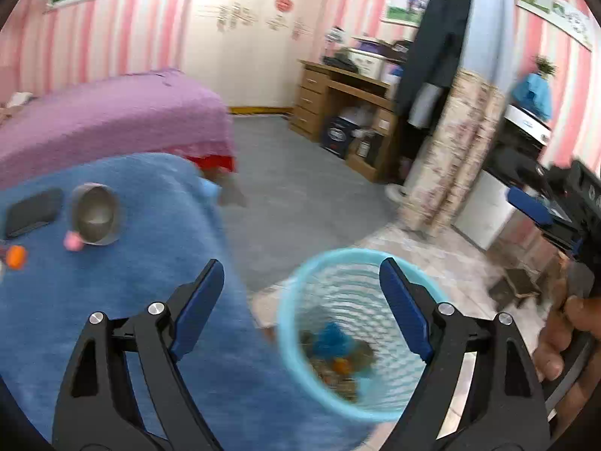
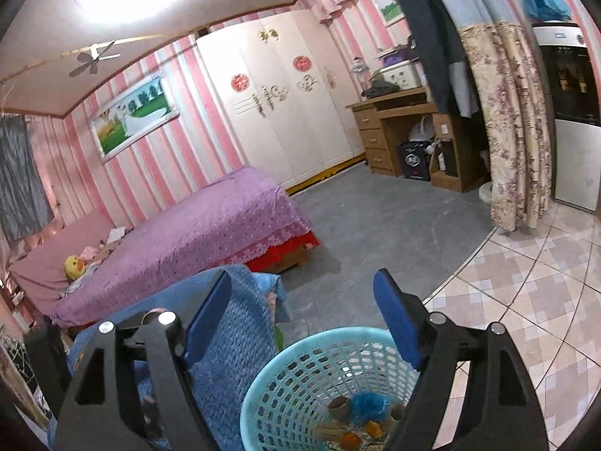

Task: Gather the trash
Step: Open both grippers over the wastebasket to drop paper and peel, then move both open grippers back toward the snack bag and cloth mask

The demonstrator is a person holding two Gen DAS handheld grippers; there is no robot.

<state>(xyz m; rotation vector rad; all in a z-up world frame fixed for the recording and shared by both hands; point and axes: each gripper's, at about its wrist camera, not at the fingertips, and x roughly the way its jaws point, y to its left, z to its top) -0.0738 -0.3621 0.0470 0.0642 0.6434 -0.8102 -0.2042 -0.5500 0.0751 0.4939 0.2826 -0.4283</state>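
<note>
Upright mesh basket (image 2: 300, 387), mouth up, trash (image 2: 357, 417) inside

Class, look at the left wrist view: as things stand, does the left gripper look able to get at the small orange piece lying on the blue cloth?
Probably yes. The left gripper is open and empty, and the orange piece lies uncovered on the blue cloth, with nothing between them. It sits well off to the side, though, so the hand would need to swing over.

Basket (image 2: 300, 387) is sitting at lower centre of the right wrist frame, trash (image 2: 357, 417) lying inside; covered table (image 2: 233, 338) is standing just left, bed (image 2: 195, 233) behind.
</note>
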